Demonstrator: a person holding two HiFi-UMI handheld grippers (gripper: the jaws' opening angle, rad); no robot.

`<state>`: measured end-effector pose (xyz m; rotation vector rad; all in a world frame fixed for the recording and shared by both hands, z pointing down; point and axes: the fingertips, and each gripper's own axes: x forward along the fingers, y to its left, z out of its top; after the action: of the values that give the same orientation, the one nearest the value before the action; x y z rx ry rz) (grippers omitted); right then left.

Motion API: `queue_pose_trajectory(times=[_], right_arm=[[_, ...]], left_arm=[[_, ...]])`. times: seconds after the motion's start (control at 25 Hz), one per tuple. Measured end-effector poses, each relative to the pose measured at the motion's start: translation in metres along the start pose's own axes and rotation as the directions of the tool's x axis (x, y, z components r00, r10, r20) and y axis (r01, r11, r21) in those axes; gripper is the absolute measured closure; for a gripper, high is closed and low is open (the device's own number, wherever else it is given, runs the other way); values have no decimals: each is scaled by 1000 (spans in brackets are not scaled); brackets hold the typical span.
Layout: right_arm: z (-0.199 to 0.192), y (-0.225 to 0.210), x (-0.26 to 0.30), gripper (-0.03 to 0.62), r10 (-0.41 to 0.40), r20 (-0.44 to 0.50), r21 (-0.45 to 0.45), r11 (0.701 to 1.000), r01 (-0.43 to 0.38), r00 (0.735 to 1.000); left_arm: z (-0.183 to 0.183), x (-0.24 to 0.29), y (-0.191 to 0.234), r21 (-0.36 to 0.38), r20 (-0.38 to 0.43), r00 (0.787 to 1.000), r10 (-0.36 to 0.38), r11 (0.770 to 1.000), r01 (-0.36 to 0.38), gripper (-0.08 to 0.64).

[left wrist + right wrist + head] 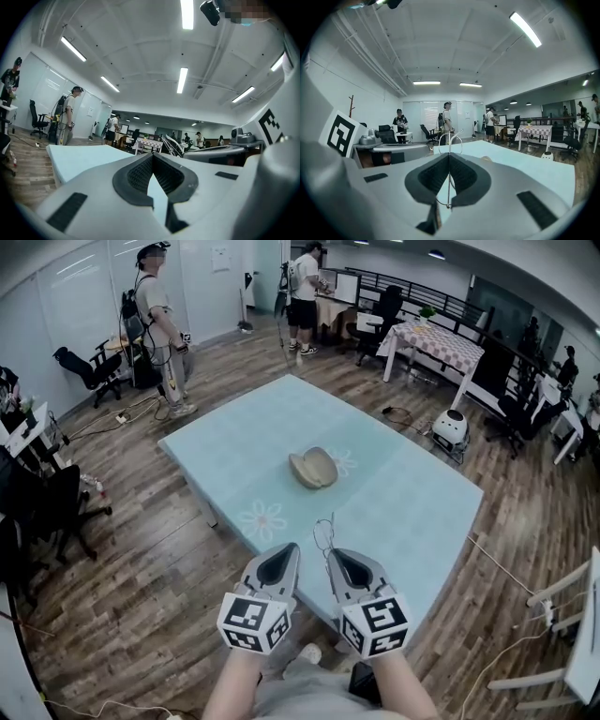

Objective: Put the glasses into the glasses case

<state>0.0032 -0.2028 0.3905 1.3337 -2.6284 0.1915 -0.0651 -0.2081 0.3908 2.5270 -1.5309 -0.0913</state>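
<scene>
Side by side, both grippers point forward at the tabletop [403, 493] edge: left gripper [293, 547] fingers closed, empty; right gripper [331, 554] fingers pinch one glasses [323, 533]. One glasses case [313, 468] lies open.

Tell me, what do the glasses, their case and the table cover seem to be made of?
The glasses look like thin metal wire: hairline rim loops, pale and slightly shiny. The glasses case is beige and matte and holds its open shell shape, so perhaps plastic or leatherette; too far to tell. The table cover is pale blue and matte with printed flowers, likely cloth or soft vinyl.
</scene>
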Motion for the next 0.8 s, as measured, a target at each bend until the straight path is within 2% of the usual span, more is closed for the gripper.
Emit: queue_pose_trajectory(times=[0.36,0.8], right_arm=[[4,-40,52,581,-13,-32,1,1000,13,999],[9,-73,96,581,-48,-42,8,999,49,998]], left_arm=[[0,59,33,-19,-19,1000,-2,1000,1,552],[-4,95,62,-31,-45,999,-13,999,12,552]])
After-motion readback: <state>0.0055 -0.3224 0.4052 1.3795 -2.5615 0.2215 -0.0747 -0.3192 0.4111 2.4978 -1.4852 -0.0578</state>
